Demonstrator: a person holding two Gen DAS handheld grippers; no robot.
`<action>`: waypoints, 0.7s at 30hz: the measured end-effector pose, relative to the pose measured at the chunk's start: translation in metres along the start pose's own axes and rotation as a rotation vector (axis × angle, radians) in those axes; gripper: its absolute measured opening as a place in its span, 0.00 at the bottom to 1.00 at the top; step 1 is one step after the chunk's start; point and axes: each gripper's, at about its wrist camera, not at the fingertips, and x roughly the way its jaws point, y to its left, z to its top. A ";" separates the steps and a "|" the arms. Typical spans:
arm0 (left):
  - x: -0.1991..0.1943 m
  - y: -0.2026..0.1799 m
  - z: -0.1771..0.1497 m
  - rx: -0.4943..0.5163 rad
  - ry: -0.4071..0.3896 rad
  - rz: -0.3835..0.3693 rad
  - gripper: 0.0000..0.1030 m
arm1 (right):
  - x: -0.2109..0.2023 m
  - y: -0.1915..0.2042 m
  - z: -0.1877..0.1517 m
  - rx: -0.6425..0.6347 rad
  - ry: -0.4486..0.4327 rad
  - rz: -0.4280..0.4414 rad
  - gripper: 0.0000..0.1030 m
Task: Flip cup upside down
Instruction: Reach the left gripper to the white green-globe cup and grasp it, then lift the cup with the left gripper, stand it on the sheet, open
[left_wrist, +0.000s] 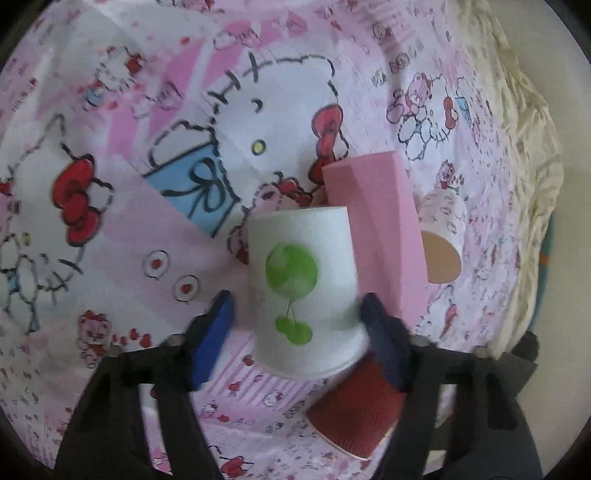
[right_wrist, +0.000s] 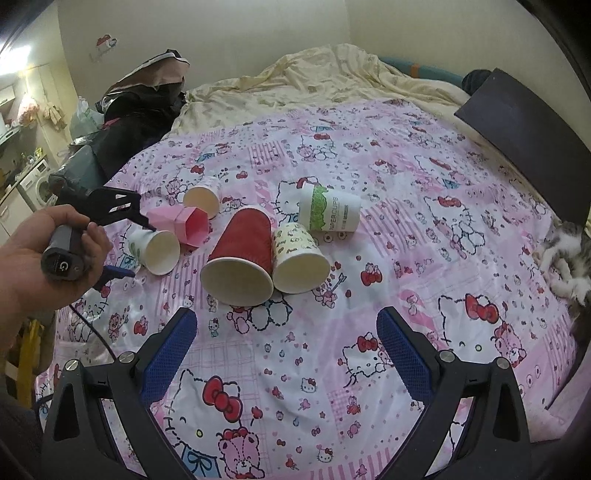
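Your left gripper (left_wrist: 297, 314) brackets the white cup with the green print (left_wrist: 303, 291), fingers spread, one pad short of the wall. The cup lies on its side on the bedspread (left_wrist: 110, 229). Your right gripper (right_wrist: 286, 345) hovers empty, fingers released.

The left gripper (left_wrist: 297, 314) straddles a white cup (left_wrist: 303, 288) printed with green cherries, its 2 blue pads (left_wrist: 216, 332) spread; the right one touches the cup.
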 end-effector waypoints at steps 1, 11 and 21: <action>0.000 0.001 -0.001 0.003 0.006 0.005 0.56 | 0.000 -0.001 0.000 0.005 -0.002 -0.001 0.97; -0.034 -0.005 -0.019 0.204 0.024 0.039 0.45 | -0.005 -0.002 0.002 0.005 -0.022 0.002 0.97; -0.056 0.013 -0.102 0.571 0.172 0.171 0.46 | -0.011 -0.005 0.000 0.029 -0.016 0.021 0.97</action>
